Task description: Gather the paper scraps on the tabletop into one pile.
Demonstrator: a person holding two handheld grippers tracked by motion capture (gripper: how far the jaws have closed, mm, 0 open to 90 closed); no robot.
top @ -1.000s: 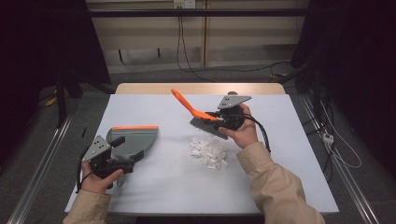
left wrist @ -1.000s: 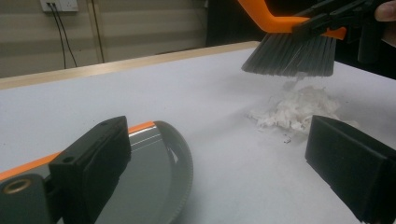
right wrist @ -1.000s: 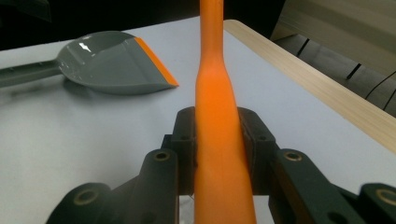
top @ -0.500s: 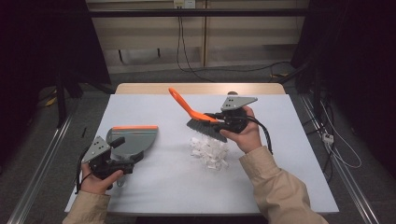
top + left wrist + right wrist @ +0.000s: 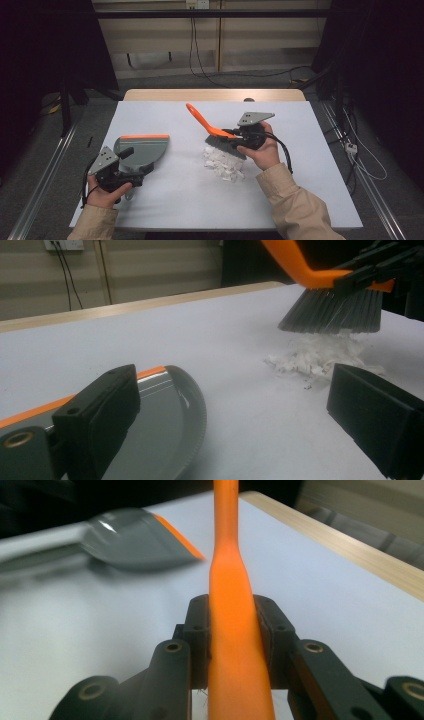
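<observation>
Brush [image 5: 216, 134], orange-handled, sits clamped between the right gripper's [image 5: 235, 136] jaws, bristles touching the white paper scraps [image 5: 224, 162]; left gripper [image 5: 131, 169], jaws spread wide, rests at the grey dustpan [image 5: 142, 150]; white table [image 5: 300, 130], dark room beyond.

You have a white-topped table [image 5: 300, 200] with a wooden far edge. Beyond it, black cables [image 5: 192, 50] hang down a pale wall to the grey floor [image 5: 45, 145]. Metal rails [image 5: 42, 185] flank the table.
</observation>
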